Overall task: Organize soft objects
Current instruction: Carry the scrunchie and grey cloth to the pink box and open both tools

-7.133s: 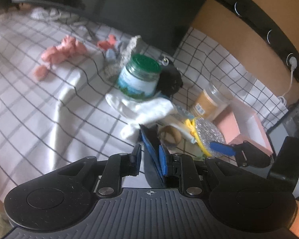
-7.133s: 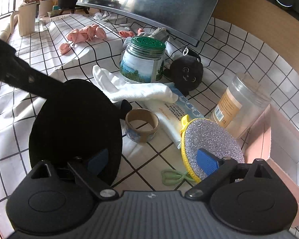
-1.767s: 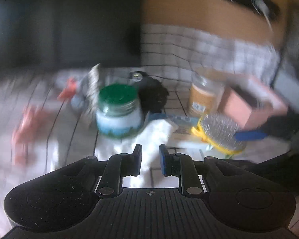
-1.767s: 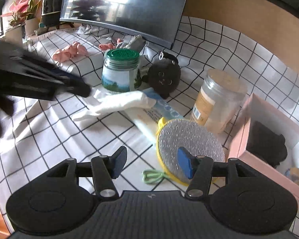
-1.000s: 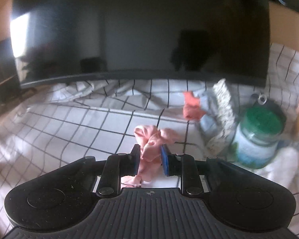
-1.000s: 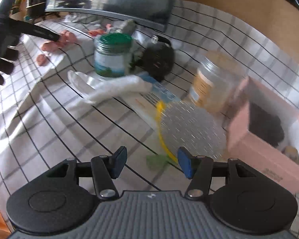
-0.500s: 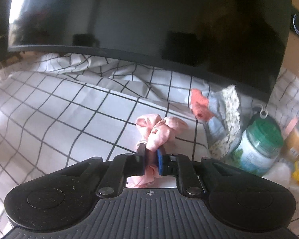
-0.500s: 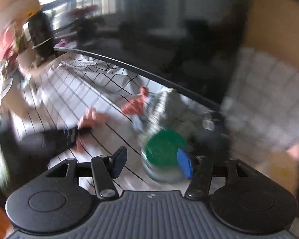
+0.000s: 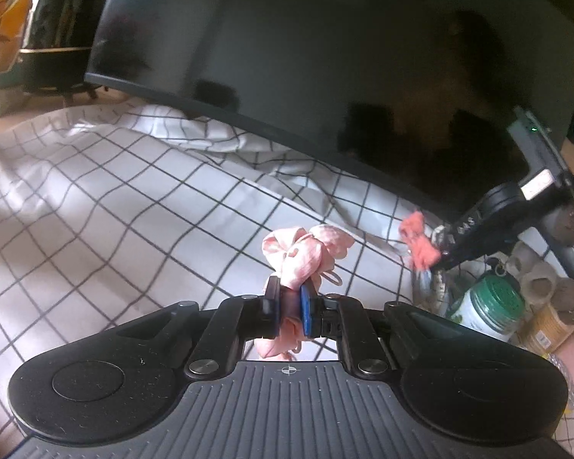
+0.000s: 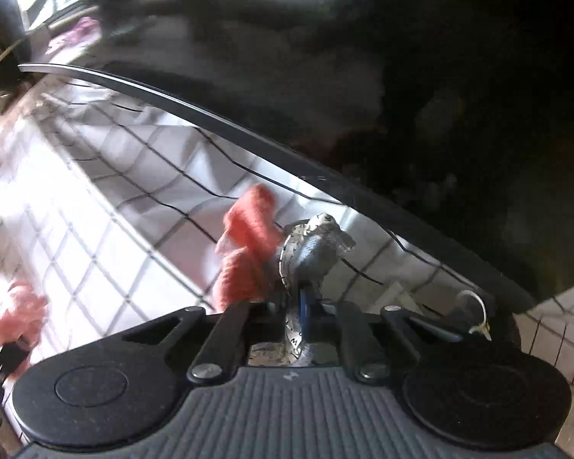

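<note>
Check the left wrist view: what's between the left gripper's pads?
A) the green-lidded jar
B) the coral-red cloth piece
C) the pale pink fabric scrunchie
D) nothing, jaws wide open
C: in the left wrist view the left gripper is shut on the pale pink scrunchie, its folds bunching above the pads, while the green-lidded jar stands apart on the checked cloth.

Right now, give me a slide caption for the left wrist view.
Left tongs clamp a pink scrunchie above the checked tablecloth, monitor behind.

Daylight from upper left; right view motion-blurred, fisheye edges bent
</note>
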A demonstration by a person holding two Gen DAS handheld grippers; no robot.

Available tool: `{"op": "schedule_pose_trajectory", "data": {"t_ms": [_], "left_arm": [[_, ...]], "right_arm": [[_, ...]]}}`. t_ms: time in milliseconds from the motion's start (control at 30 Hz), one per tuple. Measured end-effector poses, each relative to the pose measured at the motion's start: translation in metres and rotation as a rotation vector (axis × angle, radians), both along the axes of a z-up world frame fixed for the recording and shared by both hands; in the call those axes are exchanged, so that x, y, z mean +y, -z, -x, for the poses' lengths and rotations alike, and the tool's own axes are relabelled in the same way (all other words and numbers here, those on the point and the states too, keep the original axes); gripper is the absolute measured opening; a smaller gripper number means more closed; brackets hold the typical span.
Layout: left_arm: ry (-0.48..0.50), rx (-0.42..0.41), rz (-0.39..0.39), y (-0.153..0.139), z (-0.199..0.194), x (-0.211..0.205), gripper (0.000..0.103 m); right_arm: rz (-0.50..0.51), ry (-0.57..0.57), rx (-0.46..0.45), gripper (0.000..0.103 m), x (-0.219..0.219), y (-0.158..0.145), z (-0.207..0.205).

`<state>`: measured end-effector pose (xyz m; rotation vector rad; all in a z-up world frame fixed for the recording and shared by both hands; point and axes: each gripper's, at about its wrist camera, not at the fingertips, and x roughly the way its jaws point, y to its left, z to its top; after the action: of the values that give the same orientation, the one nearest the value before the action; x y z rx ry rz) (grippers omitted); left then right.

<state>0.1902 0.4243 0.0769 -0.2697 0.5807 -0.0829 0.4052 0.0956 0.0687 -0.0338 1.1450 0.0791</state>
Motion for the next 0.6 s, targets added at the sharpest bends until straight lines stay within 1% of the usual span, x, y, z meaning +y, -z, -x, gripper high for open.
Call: {"op": "schedule_pose_trajectory", "data": {"t_ms": [67, 167, 233, 267, 333, 400, 500, 600], "left_arm": [[-0.014, -0.022, -0.007, -0.008, -0.004, 0.001, 0.013], [-0.025, -0.061, -0.038, -0.028, -0.014, -0.003, 0.013], [-0.02, -0.083, -0.06, -0.046, -0.026, -0.009, 0.013], [-0.016, -0.089, -0.07, -0.053, -0.03, -0.013, 0.013], [-0.003, -0.102, -0.093, -0.071, -0.039, -0.024, 0.013], [0.017, -0.124, -0.104, -0.088, -0.044, -0.038, 0.013], [0.068, -0.16, -0.115, -0.107, -0.045, -0.065, 0.013], [0.137, -0.178, -0.114, -0.12, -0.047, -0.103, 0.013]], "right_arm": [[-0.036, -0.064, -0.051, 0.006, 0.004, -0.024, 0.011], [-0.096, -0.134, -0.143, 0.006, 0.002, -0.074, 0.036], [-0.104, -0.161, -0.221, 0.006, -0.003, -0.11, 0.057], [-0.108, -0.167, -0.248, 0.006, -0.006, -0.122, 0.065], [-0.106, -0.161, -0.311, 0.006, -0.021, -0.153, 0.086], [-0.107, -0.135, -0.359, 0.006, -0.042, -0.175, 0.107], [-0.095, -0.094, -0.419, 0.006, -0.074, -0.199, 0.14], [-0.063, -0.056, -0.464, 0.006, -0.106, -0.213, 0.169]]}}
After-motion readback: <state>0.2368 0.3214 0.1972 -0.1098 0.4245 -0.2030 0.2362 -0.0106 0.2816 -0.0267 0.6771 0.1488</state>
